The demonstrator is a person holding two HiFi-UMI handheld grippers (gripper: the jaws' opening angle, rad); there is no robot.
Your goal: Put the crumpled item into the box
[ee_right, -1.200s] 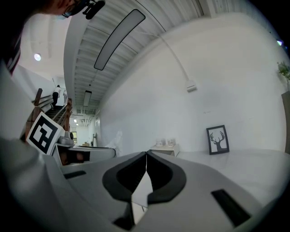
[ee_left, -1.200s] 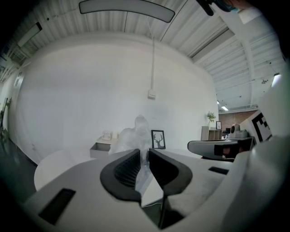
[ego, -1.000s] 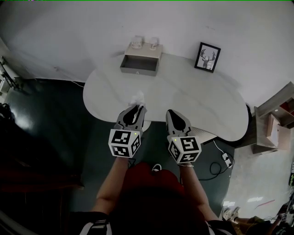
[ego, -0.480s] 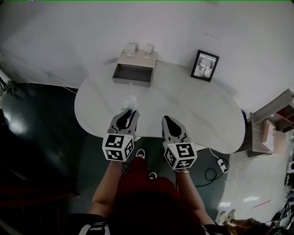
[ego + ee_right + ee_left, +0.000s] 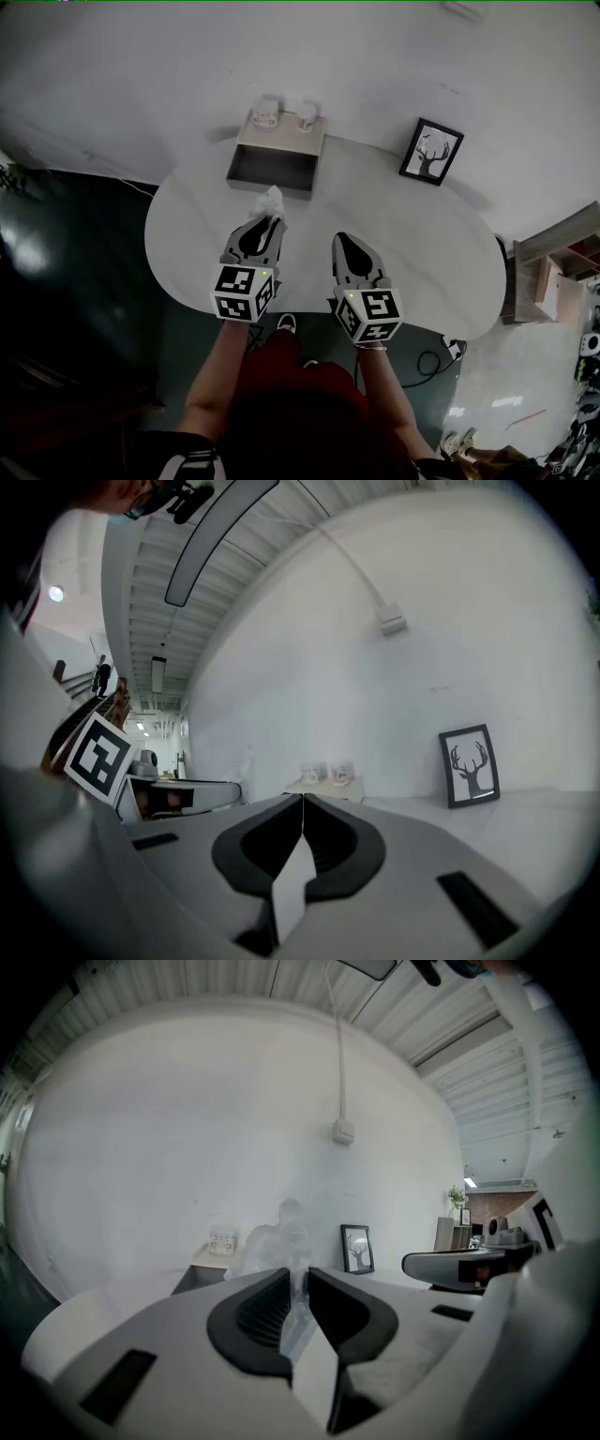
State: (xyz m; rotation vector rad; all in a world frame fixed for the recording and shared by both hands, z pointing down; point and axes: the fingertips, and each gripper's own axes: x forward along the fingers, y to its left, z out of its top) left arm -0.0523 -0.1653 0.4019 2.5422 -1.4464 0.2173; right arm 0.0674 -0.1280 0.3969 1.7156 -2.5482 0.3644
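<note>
A crumpled piece of clear plastic (image 5: 272, 200) (image 5: 274, 1246) sticks out from the tips of my left gripper (image 5: 265, 222) (image 5: 296, 1283), which is shut on it and held above the white table (image 5: 394, 225). The box (image 5: 272, 169) (image 5: 192, 1279) is a grey open-fronted drawer at the table's far side, just beyond the plastic. My right gripper (image 5: 341, 243) (image 5: 302, 803) hovers over the table's near middle, shut with nothing in it. In the right gripper view the left gripper (image 5: 187, 794) shows at the left.
Two white cups (image 5: 266, 112) (image 5: 306, 116) stand on the box's top. A framed deer picture (image 5: 430, 152) (image 5: 468, 765) leans on the wall at the back right. A wooden shelf (image 5: 562, 262) stands right of the table; cables (image 5: 450, 347) lie on the floor.
Both grippers have moved forward over the table toward the box. The plastic in the left gripper now sits close to the box's front.
</note>
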